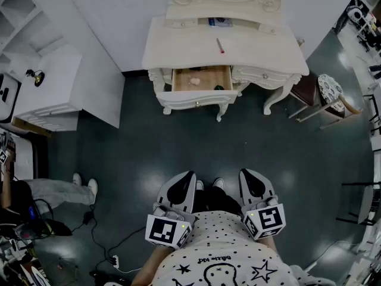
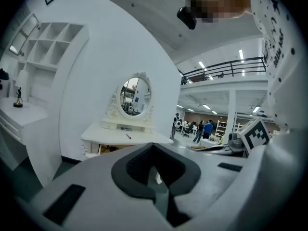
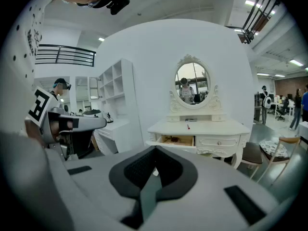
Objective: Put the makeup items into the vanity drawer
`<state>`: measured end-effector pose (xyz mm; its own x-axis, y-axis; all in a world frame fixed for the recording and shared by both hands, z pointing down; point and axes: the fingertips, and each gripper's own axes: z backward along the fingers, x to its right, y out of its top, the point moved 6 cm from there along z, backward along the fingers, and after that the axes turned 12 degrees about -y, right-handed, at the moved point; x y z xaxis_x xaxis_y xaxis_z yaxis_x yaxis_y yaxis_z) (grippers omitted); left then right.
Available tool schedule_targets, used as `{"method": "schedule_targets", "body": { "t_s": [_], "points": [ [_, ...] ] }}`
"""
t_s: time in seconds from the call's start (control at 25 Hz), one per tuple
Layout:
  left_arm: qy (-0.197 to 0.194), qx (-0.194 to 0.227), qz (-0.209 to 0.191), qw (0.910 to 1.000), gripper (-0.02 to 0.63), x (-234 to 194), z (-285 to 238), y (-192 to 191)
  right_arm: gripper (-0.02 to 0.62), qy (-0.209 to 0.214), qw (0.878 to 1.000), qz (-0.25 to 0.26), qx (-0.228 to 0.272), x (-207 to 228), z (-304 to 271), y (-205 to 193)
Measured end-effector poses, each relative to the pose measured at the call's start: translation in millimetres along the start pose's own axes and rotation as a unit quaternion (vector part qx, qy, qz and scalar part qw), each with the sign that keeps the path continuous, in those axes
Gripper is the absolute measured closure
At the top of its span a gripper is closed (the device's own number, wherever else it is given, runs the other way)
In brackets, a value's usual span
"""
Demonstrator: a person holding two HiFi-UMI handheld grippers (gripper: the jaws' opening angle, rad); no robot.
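The white vanity (image 1: 262,46) stands across the dark floor with its left drawer (image 1: 205,75) pulled open. Inside the drawer lie a pink item (image 1: 194,81) and a small dark item (image 1: 218,87). A thin red stick (image 1: 221,46) rests on the tabletop, and a small blue-printed item (image 1: 220,22) sits under the mirror. My left gripper (image 1: 186,176) and right gripper (image 1: 250,174) are held close to my body, far from the vanity, both shut and empty. In the right gripper view, past the right gripper (image 3: 155,150), the open drawer (image 3: 177,140) and red stick (image 3: 188,126) show. The left gripper (image 2: 154,148) faces the vanity (image 2: 110,134).
A white shelf cabinet (image 1: 47,82) stands at the left. A cushioned stool (image 1: 330,91) sits to the right of the vanity, and a dark chair frame (image 1: 357,204) further right. Another person's legs (image 1: 59,189) and floor cables (image 1: 101,237) are at the lower left.
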<state>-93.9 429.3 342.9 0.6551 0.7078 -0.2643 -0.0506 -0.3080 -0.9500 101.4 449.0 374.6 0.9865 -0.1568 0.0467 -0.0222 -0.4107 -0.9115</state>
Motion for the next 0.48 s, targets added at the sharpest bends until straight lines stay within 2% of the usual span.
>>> {"method": "schedule_targets", "body": {
  "t_s": [0.48],
  "points": [
    [-0.013, 0.001, 0.002, 0.9999, 0.611, -8.3, 11.5, 0.8, 0.588, -0.004, 1.0, 0.002, 0.001, -16.6, -0.7, 2.0]
  ]
}}
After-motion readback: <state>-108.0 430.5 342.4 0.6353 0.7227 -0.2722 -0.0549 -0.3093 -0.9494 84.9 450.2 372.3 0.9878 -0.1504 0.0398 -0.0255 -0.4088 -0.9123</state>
